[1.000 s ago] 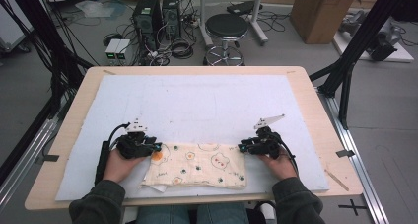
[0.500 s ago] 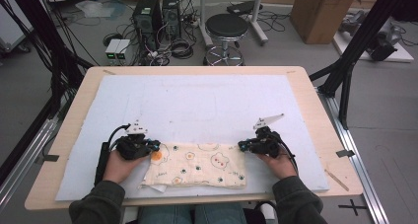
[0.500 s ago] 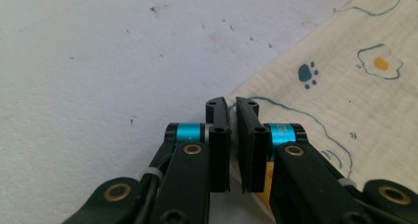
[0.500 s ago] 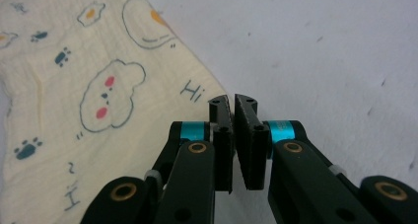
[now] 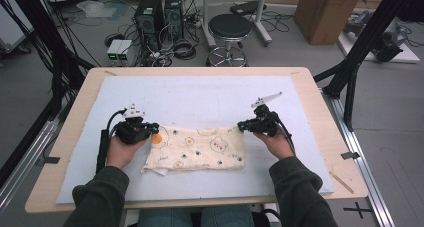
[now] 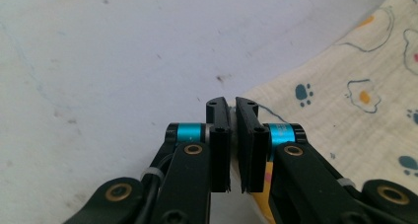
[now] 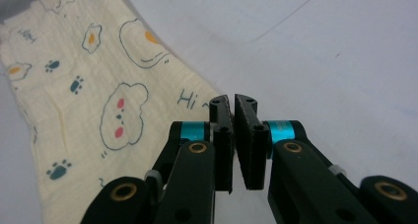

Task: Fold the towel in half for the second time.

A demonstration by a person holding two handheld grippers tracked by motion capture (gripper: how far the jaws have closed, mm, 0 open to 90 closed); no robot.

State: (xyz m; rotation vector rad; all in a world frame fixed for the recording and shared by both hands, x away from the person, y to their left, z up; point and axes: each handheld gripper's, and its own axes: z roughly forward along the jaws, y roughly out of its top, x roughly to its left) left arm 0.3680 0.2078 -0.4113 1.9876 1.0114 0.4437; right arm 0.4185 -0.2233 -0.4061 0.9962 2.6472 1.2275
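Where the cream cloth (image 5: 197, 148) lies — a folded piece printed with bears, fried eggs and paw marks — is the near middle of the white mat (image 5: 200, 99) that covers the bench (image 5: 320, 112), with its long side running left to right in front of the person. Its far edge is lifted at both top corners, so the cloth sags a little between them, while the near edge rests on the mat and a small flap pokes out at the lower left.

At the far left corner the left tongs (image 5: 154, 129) are pinched on the fabric: in the left gripper view the two black jaws stand almost together, with a thin fold of cloth (image 6: 340, 105) caught between them. At the far right corner the right tongs (image 5: 242, 125) are clamped the same way — the right gripper view shows the jaws drawn narrow on the corner of the cloth (image 7: 98, 100), just beside the printed "Hi". Both pairs have just been closing, with the fabric between them.

Each gripper sits in a hand (image 5: 121, 152) that comes from a dark green sleeve (image 5: 97, 197) at the bottom of the high view, a black cable trailing from each. Beyond the bench are a round black stool (image 5: 230, 26), computer towers (image 5: 159, 12) among tangled cables on the floor, and a cardboard box (image 5: 327, 12) at the far right.
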